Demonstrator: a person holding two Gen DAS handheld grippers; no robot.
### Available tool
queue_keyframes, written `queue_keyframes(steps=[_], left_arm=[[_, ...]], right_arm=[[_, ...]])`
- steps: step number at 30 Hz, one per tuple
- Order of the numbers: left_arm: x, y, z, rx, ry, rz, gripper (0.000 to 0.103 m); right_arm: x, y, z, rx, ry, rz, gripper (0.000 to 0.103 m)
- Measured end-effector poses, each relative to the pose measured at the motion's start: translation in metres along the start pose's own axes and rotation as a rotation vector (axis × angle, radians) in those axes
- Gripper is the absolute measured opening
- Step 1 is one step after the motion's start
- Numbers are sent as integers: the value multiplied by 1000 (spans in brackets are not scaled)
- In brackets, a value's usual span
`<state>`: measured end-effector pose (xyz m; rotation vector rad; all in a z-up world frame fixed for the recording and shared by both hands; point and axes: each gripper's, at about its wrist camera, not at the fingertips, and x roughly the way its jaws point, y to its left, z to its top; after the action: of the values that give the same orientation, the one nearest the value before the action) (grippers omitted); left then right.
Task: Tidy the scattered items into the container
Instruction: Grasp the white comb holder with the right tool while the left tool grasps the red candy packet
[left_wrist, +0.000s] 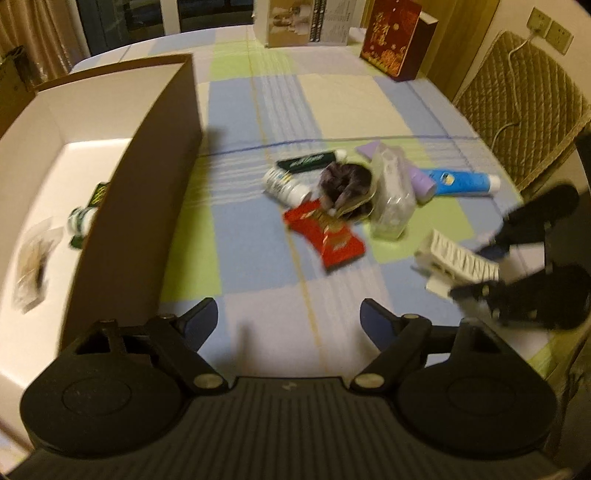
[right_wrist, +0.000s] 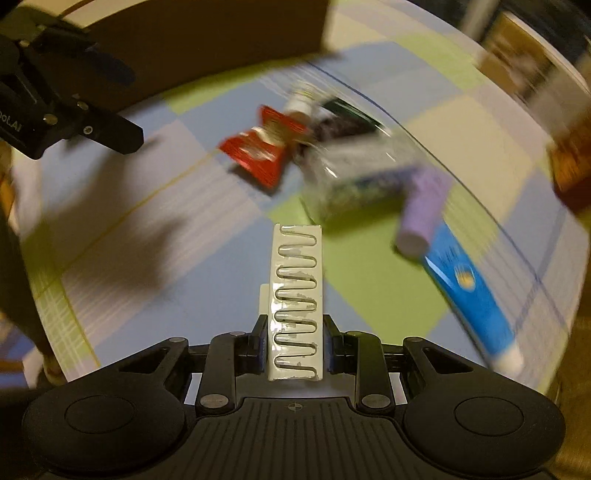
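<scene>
- Checked cloth (left_wrist: 258, 110) covers the tabletop; chair (left_wrist: 517, 110) at 2 o'clock beyond its edge.
- Cardboard box (left_wrist: 147, 155) at 10 o'clock, pile centre, bare cloth between.
- Left gripper (left_wrist: 288, 314) jaws wide, empty.
- Right gripper (right_wrist: 295, 343) jaws clamp the white tag (right_wrist: 295, 295).

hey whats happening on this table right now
A person is tidying loose items into a cardboard box using handheld tongs. The right tongs are shut on a white clip, held above the checked tablecloth. The left tongs are open and empty beside the box. A few items already lie inside the box. A red packet, blue tube, purple tube and others are not yet in it.
</scene>
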<state>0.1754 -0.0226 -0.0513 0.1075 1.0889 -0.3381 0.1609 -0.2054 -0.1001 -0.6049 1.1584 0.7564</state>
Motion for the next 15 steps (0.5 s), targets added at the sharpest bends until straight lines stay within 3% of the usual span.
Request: queue_keyframes(steps=[5, 7, 13, 15], left_arm=[[22, -13, 25, 8, -39, -26, 73], [35, -16, 34, 3, -47, -29, 65], [69, -17, 48, -27, -22, -51, 52], [78, -18, 49, -19, -11, -46, 41]], right_arm=[[-5, -12, -8, 167, -34, -2, 31], [-8, -16, -9, 213, -50, 3, 31], [-7, -18, -11, 296, -89, 6, 31], [-8, -19, -12, 311, -100, 5, 31]])
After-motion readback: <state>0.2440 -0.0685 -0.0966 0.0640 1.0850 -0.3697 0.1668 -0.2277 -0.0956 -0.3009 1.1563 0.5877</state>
